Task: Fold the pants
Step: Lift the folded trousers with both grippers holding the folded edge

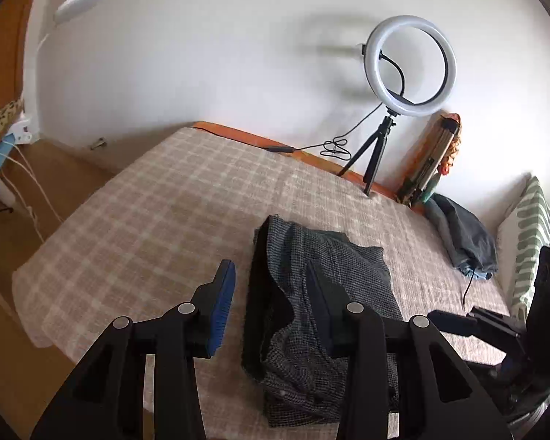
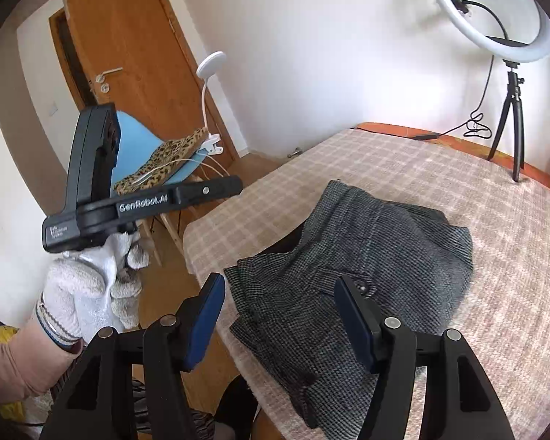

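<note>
The bed (image 1: 157, 198), under a beige checked cover, fills the middle of both views, its orange edge running along the white wall at the back. Folded into a compact grey bundle, the pants (image 1: 322, 293) lie on the cover in the lower centre of the left wrist view; in the right wrist view the pants (image 2: 366, 253) sit centre frame, close to the near corner of the bed, with a button showing on the top layer. A wooden door (image 2: 128, 47) stands in the upper left of the right wrist view, with a blue chair (image 2: 143, 139) below it carrying a leopard-print cloth (image 2: 165, 165) and a clip-on white lamp (image 2: 211, 62). A ring light (image 1: 410, 66) on a small black tripod stands on the bed's far edge, upper right, its cable trailing along the orange border. Right of the pants a second dark blue-grey garment (image 1: 462, 234) lies heaped beside a green-patterned pillow (image 1: 531, 227).

The left gripper (image 1: 271, 311) hangs above the pants with its blue-padded jaws spread wide and nothing between them. The right gripper (image 2: 286, 319) is likewise wide apart over the near edge of the pants, holding nothing. At left in the right wrist view a white-gloved hand (image 2: 84, 286) holds the handle of the other gripper, off the side of the bed
</note>
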